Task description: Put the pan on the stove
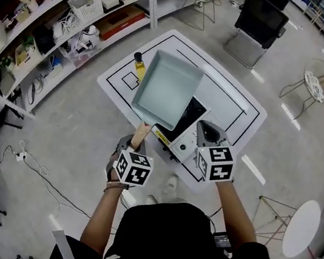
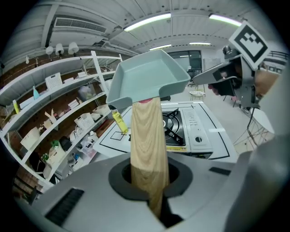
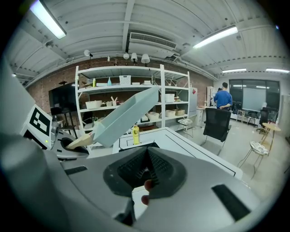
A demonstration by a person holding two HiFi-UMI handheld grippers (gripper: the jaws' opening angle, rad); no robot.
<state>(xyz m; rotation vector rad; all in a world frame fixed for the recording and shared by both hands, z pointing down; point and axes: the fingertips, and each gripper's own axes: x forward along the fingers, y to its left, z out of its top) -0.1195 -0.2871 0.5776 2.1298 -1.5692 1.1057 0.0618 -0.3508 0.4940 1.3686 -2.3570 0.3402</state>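
1. Pan (image 1: 167,90): a pale teal, square-sided pan with a wooden handle (image 1: 141,135), held in the air above the left part of the stove (image 1: 195,110) and not resting on it.
2. Left of the stove, long white shelves (image 1: 58,16) of baskets and boxes run along a brick wall, over a grey floor (image 1: 77,124).
3. The stove sits on a white table (image 1: 233,107) marked with black outlines. A yellow bottle (image 1: 138,65) stands upright on the table just left of the stove, near the pan's far left corner.
4. The left gripper (image 1: 134,149) is at the near edge of the table, below and left of the stove. Its jaws are clamped on the wooden handle, and the pan rises away from them, tilted, with its open side facing up.
5. The right gripper (image 3: 146,170) hovers over the stove's near right end. Its jaws are pressed together with nothing between them, apart from the pan.
6. Beyond the stove to the right stands a black chair (image 1: 260,19). Further right are round wire stools (image 1: 313,83).
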